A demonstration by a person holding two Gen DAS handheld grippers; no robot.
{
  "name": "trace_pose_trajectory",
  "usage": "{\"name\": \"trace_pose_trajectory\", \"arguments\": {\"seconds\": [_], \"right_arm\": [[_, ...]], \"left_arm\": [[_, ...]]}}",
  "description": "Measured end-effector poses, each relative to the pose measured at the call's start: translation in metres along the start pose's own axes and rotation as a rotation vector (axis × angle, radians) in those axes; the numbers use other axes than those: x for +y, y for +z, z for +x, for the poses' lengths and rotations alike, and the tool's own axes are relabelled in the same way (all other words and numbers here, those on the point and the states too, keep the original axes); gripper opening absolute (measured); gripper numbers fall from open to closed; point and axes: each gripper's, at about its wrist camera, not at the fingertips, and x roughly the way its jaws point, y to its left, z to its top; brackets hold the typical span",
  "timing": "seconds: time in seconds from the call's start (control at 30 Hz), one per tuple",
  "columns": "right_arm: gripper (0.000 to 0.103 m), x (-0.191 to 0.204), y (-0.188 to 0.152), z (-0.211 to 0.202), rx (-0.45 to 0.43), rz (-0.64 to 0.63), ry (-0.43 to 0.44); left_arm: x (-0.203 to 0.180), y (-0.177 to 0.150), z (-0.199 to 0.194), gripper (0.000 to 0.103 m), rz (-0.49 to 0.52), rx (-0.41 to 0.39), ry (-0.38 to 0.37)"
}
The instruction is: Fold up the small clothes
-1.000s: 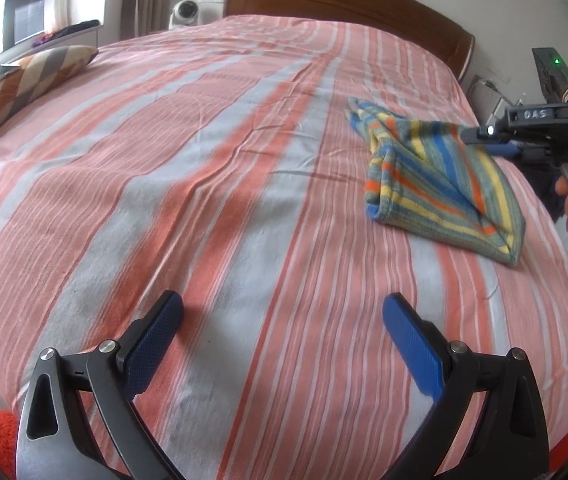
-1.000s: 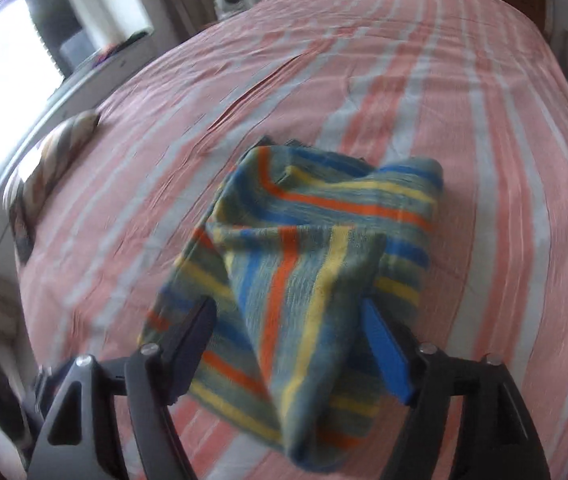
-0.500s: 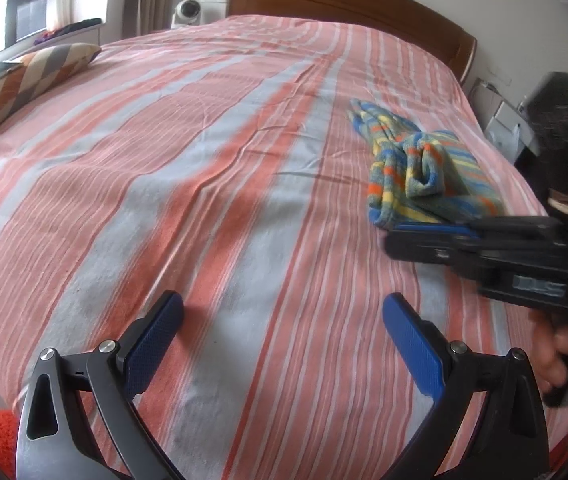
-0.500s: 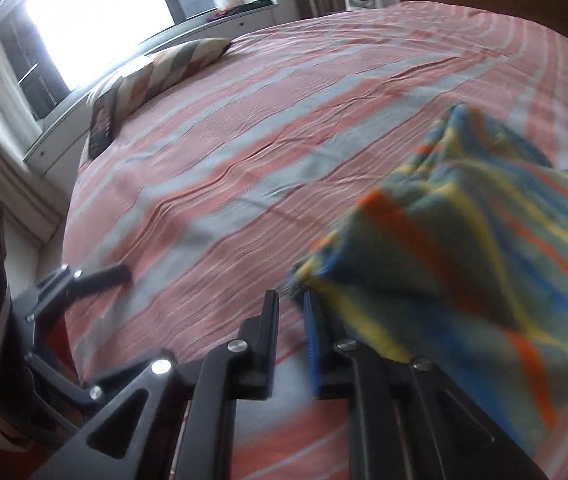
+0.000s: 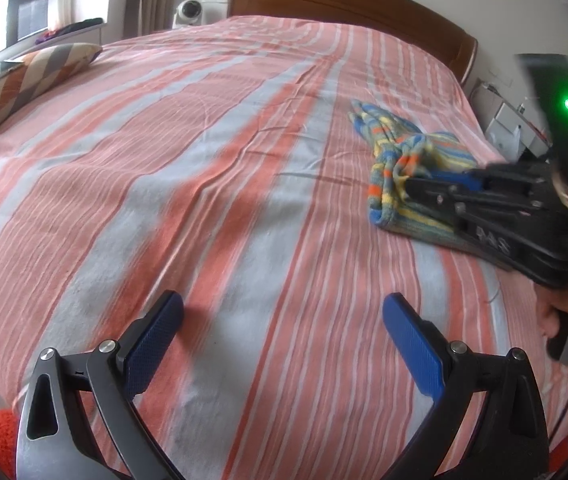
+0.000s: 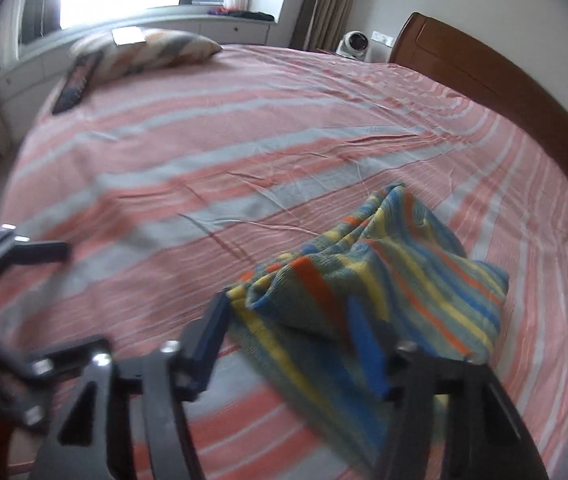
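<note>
Your workspace is a bed (image 5: 211, 184) under a pink and grey striped sheet, with a brown headboard (image 5: 348, 4) at its far end.

In the left wrist view, your left gripper (image 5: 283, 330) hangs over bare sheet near the foot, well away from the headboard, its blue fingers spread wide with nothing between them, just as they were half a second ago. The striped cloth (image 5: 394, 168) lies bunched toward the headboard's right end. Your right gripper (image 5: 416, 188) reaches into the cloth from the right side; half a second ago it lay lower, across the cloth's near edge. From here you cannot tell how its jaws stand.

In the right wrist view, the headboard (image 6: 496, 92) sits at upper right and a striped pillow (image 6: 147, 52) lies by the window, far to its left. The right gripper (image 6: 290, 340) now has its fingers apart, where half a second ago they were nearly closed at the cloth's corner. The cloth (image 6: 400, 284) lies heaped on the sheet, a fold of it running down between the two fingers. Motion blur hides whether either finger touches it.
</note>
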Motion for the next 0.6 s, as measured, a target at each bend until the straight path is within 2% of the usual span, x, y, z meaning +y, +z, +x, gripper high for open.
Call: {"name": "trace_pose_trajectory", "arguments": {"seconds": [0.03,0.1,0.17,0.23,0.33,0.43,0.47,0.5,0.53,0.57,0.6], "right_arm": [[0.008,-0.004,0.001,0.006,0.023,0.044,0.009],[0.008,-0.011,0.001,0.003,0.010,0.153,0.078],[0.008,-0.001,0.000,-0.001,-0.004,0.162,0.131],[0.008,0.008,-0.003,0.007,0.024,0.152,0.151],[0.009,0.003,-0.012,0.025,0.040,0.204,0.192],[0.014,-0.002,-0.016,0.025,0.010,0.264,0.234],[0.019,-0.003,-0.016,0.023,0.006,0.275,0.249],[0.035,-0.004,-0.017,0.017,-0.001,0.287,0.295],[0.043,-0.007,-0.018,0.010,-0.012,0.296,0.333],[0.050,-0.011,-0.021,-0.004,-0.041,0.306,0.362],[0.050,-0.017,-0.026,-0.019,-0.072,0.315,0.371]], "left_arm": [[0.001,0.000,-0.001,0.100,-0.003,-0.001,0.001],[0.004,0.001,-0.001,0.100,-0.014,-0.004,-0.003],[0.006,0.002,0.001,0.100,-0.024,-0.004,-0.003],[0.004,0.004,0.003,0.100,-0.021,-0.004,0.007],[0.000,0.002,0.003,0.100,0.004,-0.004,0.020],[-0.002,-0.001,0.003,0.100,0.020,-0.002,0.030],[-0.002,-0.001,0.004,0.100,0.023,-0.001,0.035],[-0.003,-0.001,0.004,0.100,0.026,0.000,0.039],[-0.004,-0.001,0.005,0.100,0.030,0.003,0.042],[-0.004,0.000,0.004,0.100,0.034,0.008,0.042],[-0.004,0.001,0.003,0.100,0.037,0.013,0.036]]}}
